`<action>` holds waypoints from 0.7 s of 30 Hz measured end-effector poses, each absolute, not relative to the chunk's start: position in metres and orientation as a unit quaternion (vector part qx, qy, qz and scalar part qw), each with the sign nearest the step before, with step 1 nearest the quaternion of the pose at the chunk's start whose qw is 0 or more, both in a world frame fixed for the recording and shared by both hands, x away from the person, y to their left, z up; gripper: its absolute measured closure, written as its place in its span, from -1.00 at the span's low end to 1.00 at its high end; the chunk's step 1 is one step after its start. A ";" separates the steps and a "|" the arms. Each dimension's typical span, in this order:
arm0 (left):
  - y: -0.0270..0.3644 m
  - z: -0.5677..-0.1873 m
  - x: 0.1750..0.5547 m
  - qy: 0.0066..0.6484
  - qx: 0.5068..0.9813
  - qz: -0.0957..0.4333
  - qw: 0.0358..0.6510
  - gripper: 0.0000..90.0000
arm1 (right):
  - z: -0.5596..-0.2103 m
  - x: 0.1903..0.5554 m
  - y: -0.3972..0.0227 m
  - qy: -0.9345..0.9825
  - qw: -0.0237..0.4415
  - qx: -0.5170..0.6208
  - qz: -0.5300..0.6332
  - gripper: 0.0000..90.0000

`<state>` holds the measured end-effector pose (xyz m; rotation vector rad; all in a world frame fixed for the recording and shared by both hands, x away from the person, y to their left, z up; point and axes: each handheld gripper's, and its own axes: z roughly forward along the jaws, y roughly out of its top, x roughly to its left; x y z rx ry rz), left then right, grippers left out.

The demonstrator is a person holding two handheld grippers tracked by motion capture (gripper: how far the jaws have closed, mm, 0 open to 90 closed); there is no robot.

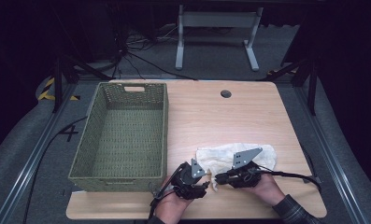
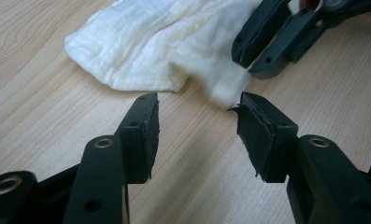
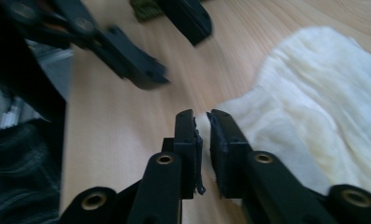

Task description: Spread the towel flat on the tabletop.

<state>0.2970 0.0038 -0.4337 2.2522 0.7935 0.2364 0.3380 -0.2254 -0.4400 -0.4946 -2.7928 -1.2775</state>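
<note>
Nearest us, our left gripper (image 2: 197, 121) spreads its jaws over bare table (image 1: 230, 116), empty; rightward, our right gripper (image 3: 203, 122) pinches the white cloth (image 1: 230, 156) corner, the cloth partly hidden beneath it; no writing legible

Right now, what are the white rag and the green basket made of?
The white rag looks like soft, matte cotton gauze: fine crinkly ribs and limp folds show. The green basket seems woven, maybe paper cord or plastic wicker; its walls show an open, regular weave with a dull finish.

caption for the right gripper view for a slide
Right gripper pinches a corner of the white cloth on the wooden table.
</note>
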 end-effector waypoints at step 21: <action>-0.051 -0.452 0.323 0.248 0.918 0.070 0.301 0.89 | -0.424 0.330 -0.351 -0.878 -0.086 -0.275 -0.382 0.87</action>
